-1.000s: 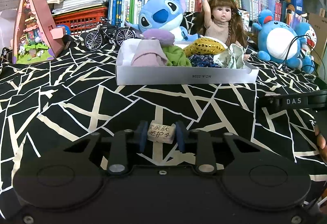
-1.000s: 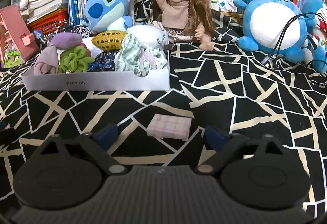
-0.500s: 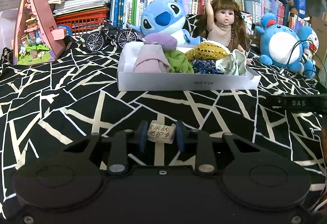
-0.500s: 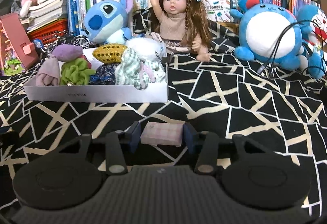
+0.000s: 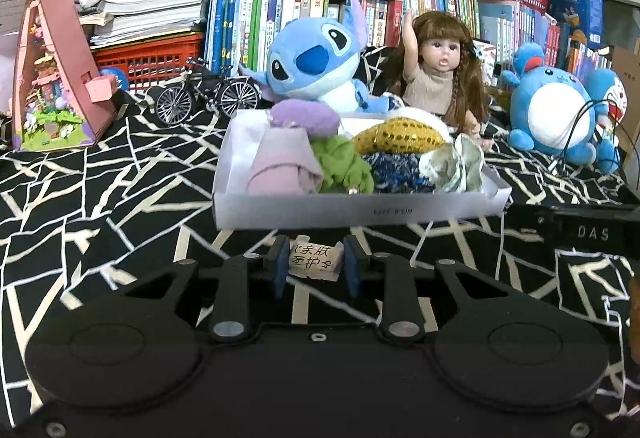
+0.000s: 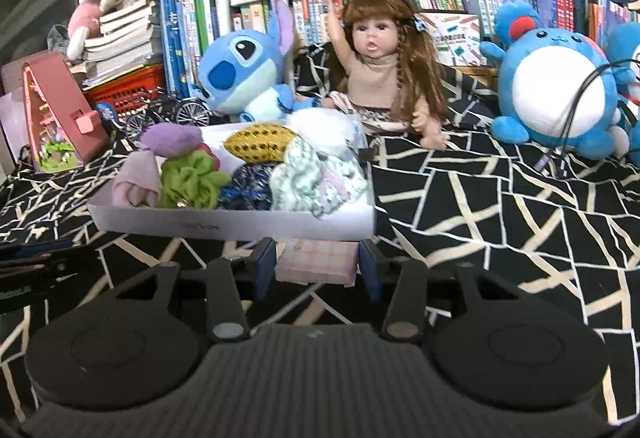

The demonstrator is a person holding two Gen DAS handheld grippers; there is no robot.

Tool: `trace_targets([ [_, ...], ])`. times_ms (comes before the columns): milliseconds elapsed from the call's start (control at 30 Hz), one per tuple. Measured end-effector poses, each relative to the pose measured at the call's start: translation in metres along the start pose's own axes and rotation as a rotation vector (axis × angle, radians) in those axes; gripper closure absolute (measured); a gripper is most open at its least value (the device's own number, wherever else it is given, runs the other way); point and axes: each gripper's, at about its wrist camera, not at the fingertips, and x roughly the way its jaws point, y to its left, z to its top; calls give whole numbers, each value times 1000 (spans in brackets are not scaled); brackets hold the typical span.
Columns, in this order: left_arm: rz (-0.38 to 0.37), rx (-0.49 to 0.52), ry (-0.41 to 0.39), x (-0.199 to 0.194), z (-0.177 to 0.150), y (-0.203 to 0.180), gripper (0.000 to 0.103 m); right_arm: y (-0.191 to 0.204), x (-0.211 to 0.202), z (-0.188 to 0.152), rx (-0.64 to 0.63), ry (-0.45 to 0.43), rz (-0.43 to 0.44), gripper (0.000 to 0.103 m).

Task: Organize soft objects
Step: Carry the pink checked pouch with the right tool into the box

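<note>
Left wrist view shows the left gripper (image 5: 314,265) clamped on a small white printed tissue packet (image 5: 315,263) and the right gripper (image 6: 316,265) on a pink checked pad (image 6: 317,263) — both just before the white cardboard tray's (image 6: 240,228) front wall, so carry each clear over the rim before releasing.

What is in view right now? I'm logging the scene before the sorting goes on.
white tray: 1, mid-table, holding soft items
purple pouch: 1, tray's back left
green scrunchie: 1, tray front
gold sequin pouch: 1, tray middle
Stitch plush: 1, blue, behind tray
doll: 1, brown hair, behind tray
round blue plush: 1, right
model bicycle: 1, left
tissue packet: 1, white, in left gripper
pink plaid pad: 1, in right gripper
</note>
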Motion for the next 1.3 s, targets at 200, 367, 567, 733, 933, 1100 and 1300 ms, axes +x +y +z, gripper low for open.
trace_targets([
  [200, -22, -21, -12, 11, 20, -2, 76, 10, 5, 12, 0, -13, 35, 53],
  [367, -35, -49, -19, 19, 37, 0, 76, 15, 12, 24, 17, -18, 60, 53],
  [567, -31, -35, -31, 25, 49, 0, 76, 20, 17, 33, 30, -23, 75, 53],
  [733, -36, -43, -17, 32, 52, 0, 76, 25, 20, 37, 23, -25, 82, 53],
  [933, -55, -57, -22, 38, 57, 3, 76, 30, 23, 41, 14, -25, 87, 53],
  [1100, -82, -41, -53, 43, 62, 2, 76, 32, 29, 46, 11, -21, 92, 53],
  [1300, -94, -44, -39, 59, 71, 2, 76, 33, 39, 54, 21, -6, 108, 53],
])
